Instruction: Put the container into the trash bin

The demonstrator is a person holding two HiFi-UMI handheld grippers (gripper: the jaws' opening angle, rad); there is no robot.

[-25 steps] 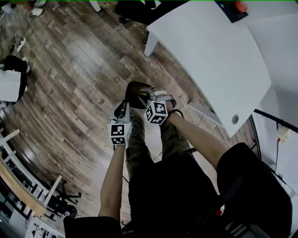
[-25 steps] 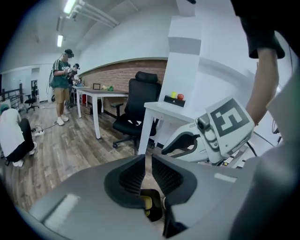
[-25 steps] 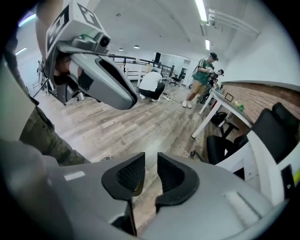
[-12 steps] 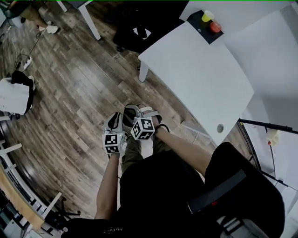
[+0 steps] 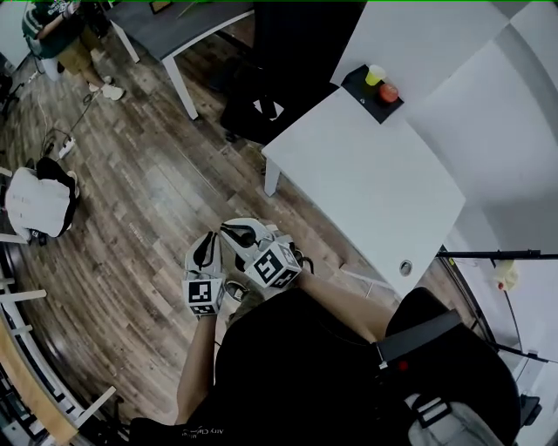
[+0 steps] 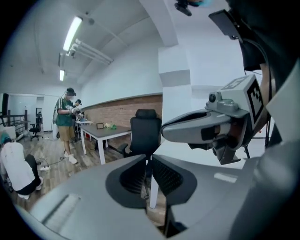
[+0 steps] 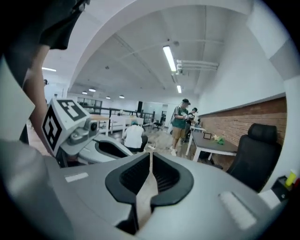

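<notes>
1. Wood floor [image 5: 148, 218] lies below you, with the white bench [image 5: 366, 174] to your right.
2. Your left tongs [image 6: 150, 164] are pressed together and empty.
3. Your right tongs [image 7: 150, 161] are closing, tips nearly met, nothing between them.
4. You cannot tell where the container is.

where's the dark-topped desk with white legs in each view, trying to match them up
Head view: the desk lies along the top edge, left of centre.
Left gripper view: the desk stands left of centre, at mid height.
Right gripper view: the desk stands right of centre, at mid height.
Shared landmark: the standing person in a green top at the desk's end.
</notes>
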